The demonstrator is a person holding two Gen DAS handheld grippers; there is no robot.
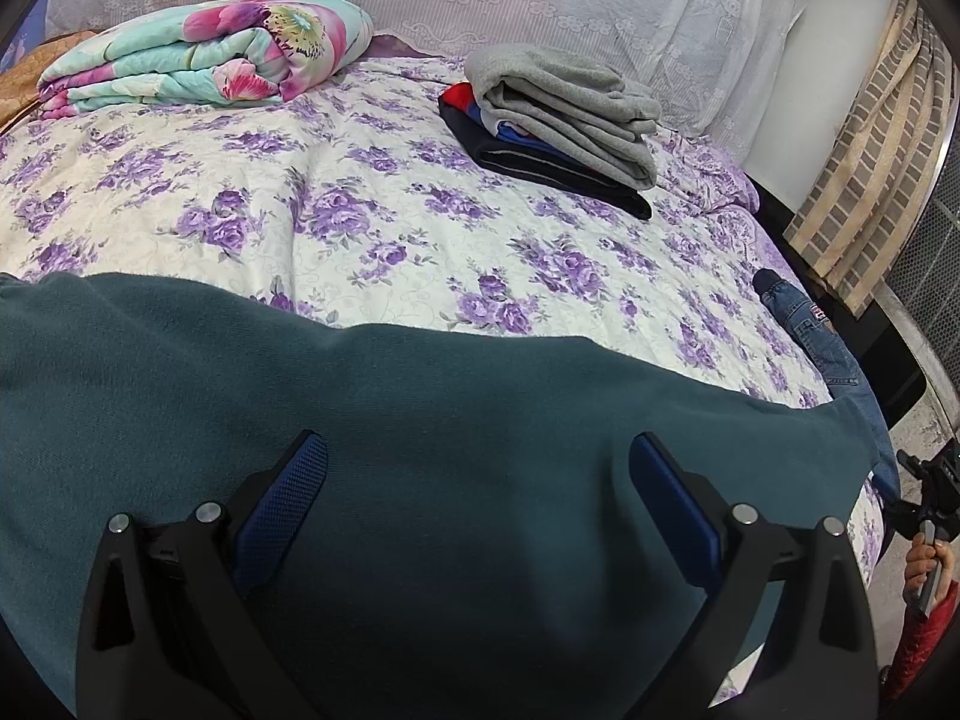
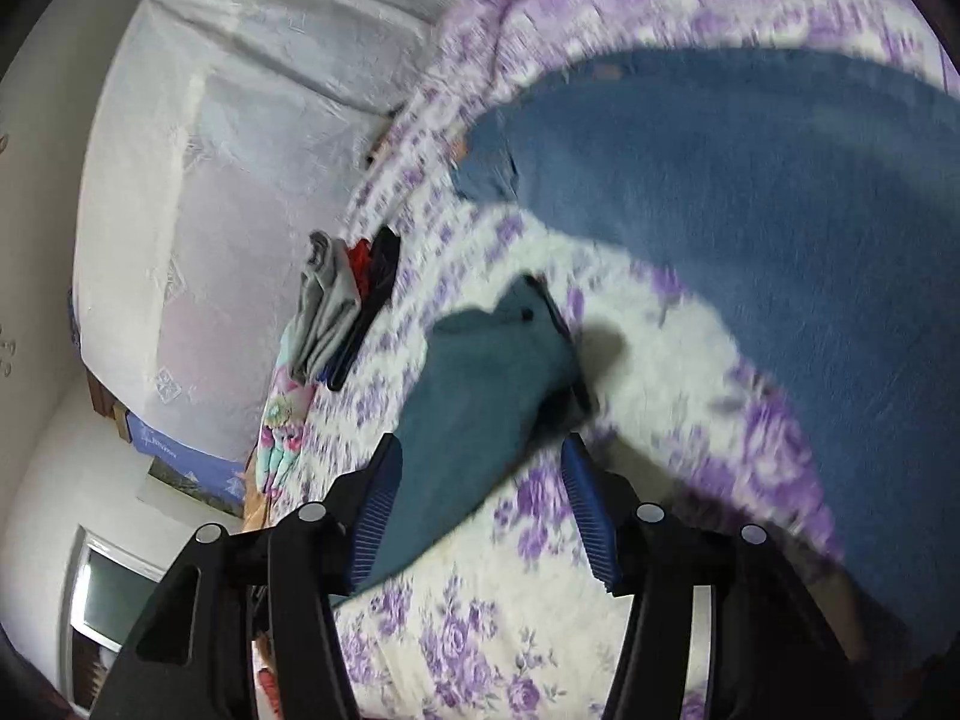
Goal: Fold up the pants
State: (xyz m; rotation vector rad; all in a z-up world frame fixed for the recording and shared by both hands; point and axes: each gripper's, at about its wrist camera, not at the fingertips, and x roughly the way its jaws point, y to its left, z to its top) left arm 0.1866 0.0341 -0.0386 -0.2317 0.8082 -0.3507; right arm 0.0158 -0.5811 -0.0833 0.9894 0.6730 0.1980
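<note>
The teal pants [image 1: 420, 396] lie spread across the near part of the bed. My left gripper [image 1: 480, 462] hovers over them, open, with its blue pads [image 1: 300, 486] wide apart and no cloth pinched. In the blurred, tilted right wrist view, one end of the teal pants [image 2: 480, 372] lies bunched on the quilt. It reaches in between the fingers of my right gripper [image 2: 483, 474]. That gripper is open; the cloth brushes the left pad [image 2: 378, 504] and stands apart from the right one.
The bed wears a purple-flowered quilt [image 1: 360, 210]. At the back lie a folded floral blanket [image 1: 198, 54] and a stack of folded clothes [image 1: 564, 114] topped in grey. Blue jeans [image 1: 822, 336] hang at the right edge, also large as blue jeans [image 2: 750, 210]. A person's hand [image 1: 924, 558] shows bottom right.
</note>
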